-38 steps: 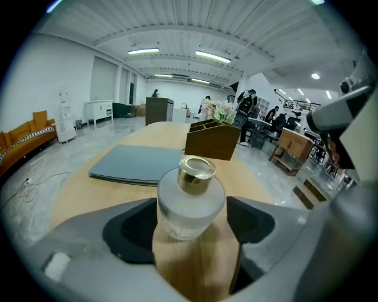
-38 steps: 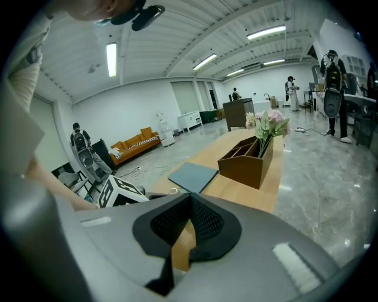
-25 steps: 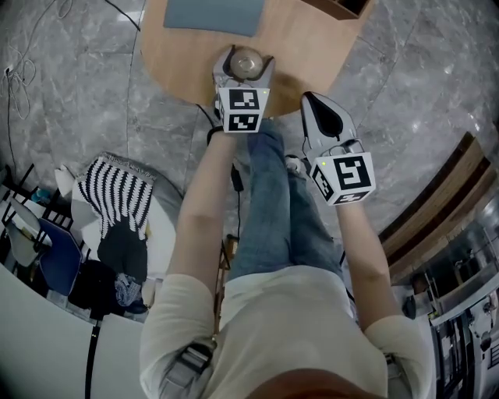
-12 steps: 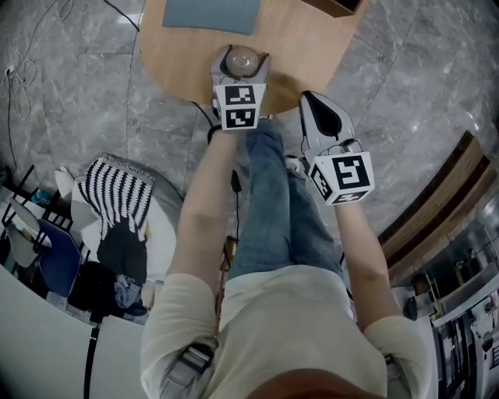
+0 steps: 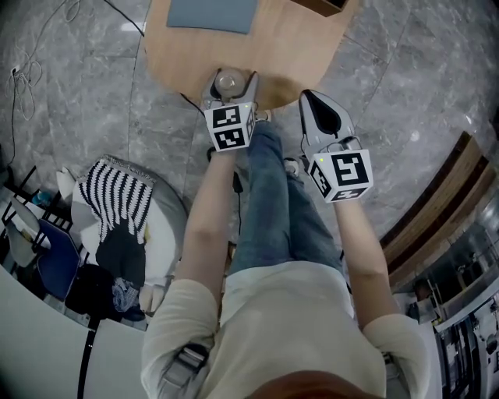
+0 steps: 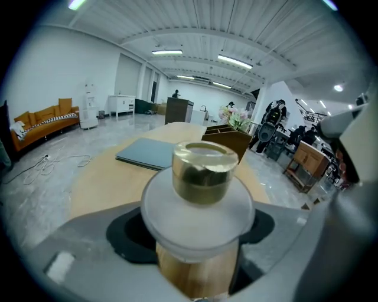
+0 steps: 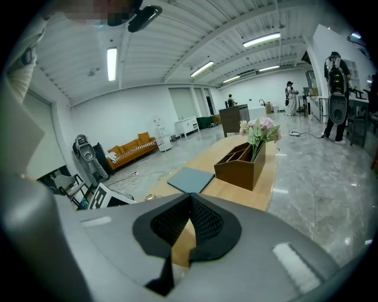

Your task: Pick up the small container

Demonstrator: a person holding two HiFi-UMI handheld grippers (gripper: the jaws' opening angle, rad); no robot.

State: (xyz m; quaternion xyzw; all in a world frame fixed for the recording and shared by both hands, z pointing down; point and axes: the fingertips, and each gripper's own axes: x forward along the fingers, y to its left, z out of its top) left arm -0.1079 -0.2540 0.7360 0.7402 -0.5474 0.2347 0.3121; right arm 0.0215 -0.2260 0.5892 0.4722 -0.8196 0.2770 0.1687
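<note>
The small container [image 5: 228, 79] is a frosted jar with a gold lid, seen close up in the left gripper view [image 6: 201, 177]. My left gripper [image 5: 228, 86] is shut on it, one jaw on each side of the jar's body. It hangs over the near edge of the round wooden table [image 5: 292, 54]. My right gripper [image 5: 312, 100] is off the table to the right, above the floor, its jaws shut together with nothing between them [image 7: 190, 200].
A grey-blue folder [image 5: 212, 13] lies flat on the table's far side. A brown wooden organiser with flowers [image 7: 243, 160] stands at the table's right. A striped cloth [image 5: 117, 191] and bags sit on the floor to the left, with cables [image 5: 23, 66] nearby.
The left gripper has moved left and back toward the person with the container in it, from further in on the table to its near edge. The right gripper has stayed put.
</note>
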